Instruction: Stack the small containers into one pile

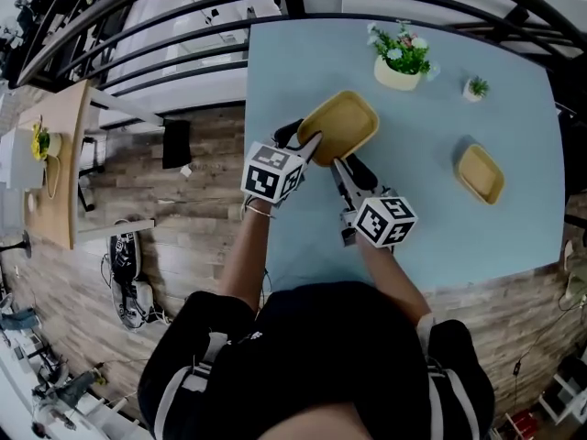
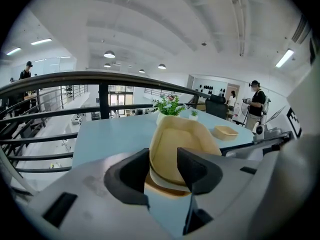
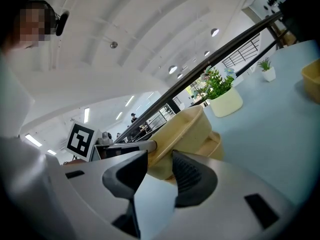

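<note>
A pale yellow container [image 1: 337, 126] sits tilted in a second, darker one [image 3: 218, 143] on the light-blue table [image 1: 431, 218]. My left gripper [image 1: 310, 143] is at the stack's near-left corner. In the left gripper view the near rim [image 2: 172, 134] lies between the jaws of the left gripper [image 2: 163, 171], and the pads stand a little off it, open. My right gripper [image 1: 337, 163] is at the near edge. In the right gripper view the upper container's wall [image 3: 185, 134] fills the gap of the right gripper [image 3: 160, 171], which is shut on it. Another small yellow container [image 1: 481, 173] lies alone at the right.
A potted plant [image 1: 400, 62] and a tiny plant [image 1: 475, 87] stand at the table's far side. A black railing [image 1: 183, 7] runs along the far edge, with a drop to the floor on the left. People stand in the distance.
</note>
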`<state>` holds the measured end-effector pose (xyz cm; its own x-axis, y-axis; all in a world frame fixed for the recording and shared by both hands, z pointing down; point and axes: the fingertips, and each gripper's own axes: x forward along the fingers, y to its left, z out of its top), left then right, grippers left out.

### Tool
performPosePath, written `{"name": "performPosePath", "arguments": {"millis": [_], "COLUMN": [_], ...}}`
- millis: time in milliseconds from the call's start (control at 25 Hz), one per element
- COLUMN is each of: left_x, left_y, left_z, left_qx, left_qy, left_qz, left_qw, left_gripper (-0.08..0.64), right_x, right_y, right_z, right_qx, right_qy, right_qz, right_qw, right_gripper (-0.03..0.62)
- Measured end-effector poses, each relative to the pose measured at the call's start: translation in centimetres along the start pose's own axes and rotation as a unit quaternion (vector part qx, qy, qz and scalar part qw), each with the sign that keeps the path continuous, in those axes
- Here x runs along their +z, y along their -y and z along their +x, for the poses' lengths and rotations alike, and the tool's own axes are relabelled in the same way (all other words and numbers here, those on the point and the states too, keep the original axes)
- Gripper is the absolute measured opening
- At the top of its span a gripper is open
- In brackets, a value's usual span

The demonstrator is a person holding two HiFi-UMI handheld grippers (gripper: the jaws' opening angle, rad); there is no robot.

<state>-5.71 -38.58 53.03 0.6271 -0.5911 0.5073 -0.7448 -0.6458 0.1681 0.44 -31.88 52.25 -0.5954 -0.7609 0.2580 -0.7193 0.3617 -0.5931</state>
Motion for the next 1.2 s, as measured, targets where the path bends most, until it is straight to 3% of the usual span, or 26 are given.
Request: {"name": "performPosePath", "arguments": {"millis": [760, 1200], "left_x": [-1.3, -2.5], "left_y": [-1.8, -2.4], "left_z": [3.3, 3.3], "left_qx": [0.05, 0.061], "left_qy": [-0.024, -0.036], "left_qz": [0.051, 0.035], "left_qw": [0.9972, 0.9969], "left_gripper": [0.167, 0.167], "right_x": [-1.8, -2.5], "right_y": [1.6, 1.9], "right_z": [1.7, 2.0], "right_qx": [-0.008, -0.004], "right_qy": [-0.035, -0.043], "right_qz": [-0.007, 0.0], "right_qw": [0.999, 0.999], "right_gripper": [0.14, 0.14]}}
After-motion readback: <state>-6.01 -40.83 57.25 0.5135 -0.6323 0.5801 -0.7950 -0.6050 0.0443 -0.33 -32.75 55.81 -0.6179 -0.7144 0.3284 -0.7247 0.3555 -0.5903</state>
